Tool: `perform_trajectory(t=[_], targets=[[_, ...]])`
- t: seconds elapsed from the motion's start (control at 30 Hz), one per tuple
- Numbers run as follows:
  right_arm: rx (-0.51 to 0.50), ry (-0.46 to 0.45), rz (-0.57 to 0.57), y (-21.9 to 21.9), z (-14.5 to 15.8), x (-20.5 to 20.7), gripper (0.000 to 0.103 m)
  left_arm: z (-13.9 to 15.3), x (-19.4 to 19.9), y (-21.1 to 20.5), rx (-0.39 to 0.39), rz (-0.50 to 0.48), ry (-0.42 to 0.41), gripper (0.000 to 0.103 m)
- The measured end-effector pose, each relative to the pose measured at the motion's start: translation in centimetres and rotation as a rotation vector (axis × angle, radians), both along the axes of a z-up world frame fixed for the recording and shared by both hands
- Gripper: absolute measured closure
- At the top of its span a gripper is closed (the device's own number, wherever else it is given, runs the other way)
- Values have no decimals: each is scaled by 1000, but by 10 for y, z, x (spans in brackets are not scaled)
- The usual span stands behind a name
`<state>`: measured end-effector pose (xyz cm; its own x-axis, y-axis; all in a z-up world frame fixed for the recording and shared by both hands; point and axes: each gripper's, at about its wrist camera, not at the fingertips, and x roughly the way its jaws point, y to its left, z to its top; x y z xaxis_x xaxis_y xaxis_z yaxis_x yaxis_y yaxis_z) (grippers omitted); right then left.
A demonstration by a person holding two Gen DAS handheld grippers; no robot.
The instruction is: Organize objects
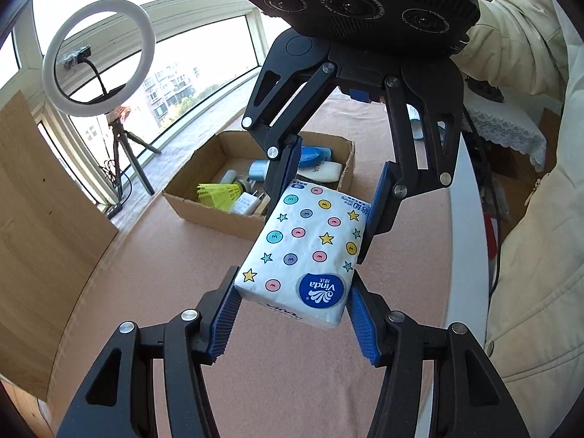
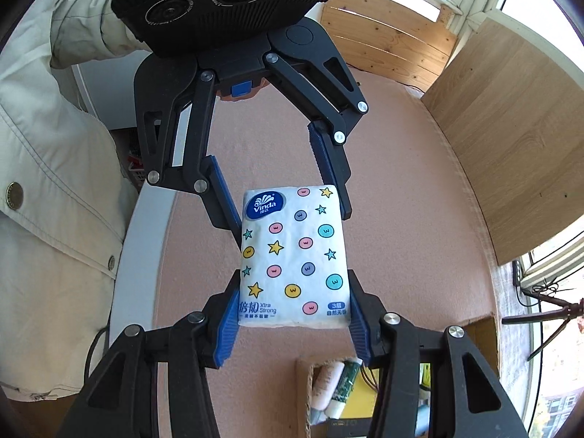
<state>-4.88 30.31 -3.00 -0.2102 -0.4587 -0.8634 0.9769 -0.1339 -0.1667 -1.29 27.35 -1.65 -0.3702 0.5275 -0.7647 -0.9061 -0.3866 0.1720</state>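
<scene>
A white Vinda tissue pack (image 1: 303,244) printed with stars and coloured dots hangs above the pink tabletop, held at both ends. My left gripper (image 1: 294,286) is shut on the logo end, its blue pads pressing both sides. My right gripper (image 1: 330,204) comes in from the far side and is shut on the opposite end. In the right wrist view the same tissue pack (image 2: 294,255) sits between my right gripper (image 2: 294,294) at the "Xtra Strong" end and my left gripper (image 2: 288,208) at the logo end.
An open cardboard box (image 1: 204,200) stands on the table behind the pack, holding bottles, a yellow shuttlecock and a charger; its corner (image 2: 303,383) shows below my right gripper. A ring light on a tripod (image 1: 98,58) stands by the window. A person's pale jacket (image 1: 529,219) is at the table's white edge.
</scene>
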Motion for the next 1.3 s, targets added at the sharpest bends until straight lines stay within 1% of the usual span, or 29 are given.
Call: perform_trajectory(t=[0.13,0.2,0.27,0.4,0.47,0.5,0.53,0.57,0.6,0.67,0.7,0.77,0.87,0.97,1.0,1.03,1.13,1.2,1.3], targets=[[0,13,-70,53,1,-13,56,-1,-32,64,-20,-52,7,44],[-7,16,-103,76,2,-17,56,0,-44,88,-24,-78,8,44],[-15,18,-132,100,4,-17,56,-1,-55,109,-30,-102,6,44],[-34,19,-172,123,1,-21,56,-5,-69,136,-54,-129,-1,43],[-41,35,-188,131,-5,-22,54,-14,-78,143,-79,-93,-4,34],[-24,38,-211,134,-13,-25,54,-22,-81,145,-112,-56,5,24],[22,26,-239,136,-24,-28,54,-29,-83,145,-145,-20,21,23],[62,34,-267,139,-32,-31,54,-35,-82,141,-170,18,34,23],[62,48,-294,142,-34,-30,54,-38,-82,137,-183,51,41,23],[-1,40,-341,149,-29,-26,53,-39,-81,128,-197,119,68,21],[-17,44,-368,153,-26,-24,51,-37,-80,121,-195,156,75,19],[-15,59,-418,156,-24,-20,50,-29,-78,110,-185,220,82,17],[-33,83,-509,156,-15,-17,50,-6,-69,97,-160,309,113,15],[-76,122,-616,152,1,-13,46,29,-58,73,-83,385,137,7],[-91,134,-660,151,5,-13,41,42,-53,63,-53,415,140,4],[-109,149,-715,149,9,-16,34,53,-51,55,-22,443,139,3],[-183,170,-921,149,17,-20,24,79,-47,28,56,537,135,1],[-229,138,-1066,151,19,-23,22,90,-44,8,94,596,132,1],[-264,85,-1262,145,19,-26,21,98,-40,-24,111,673,139,1]])
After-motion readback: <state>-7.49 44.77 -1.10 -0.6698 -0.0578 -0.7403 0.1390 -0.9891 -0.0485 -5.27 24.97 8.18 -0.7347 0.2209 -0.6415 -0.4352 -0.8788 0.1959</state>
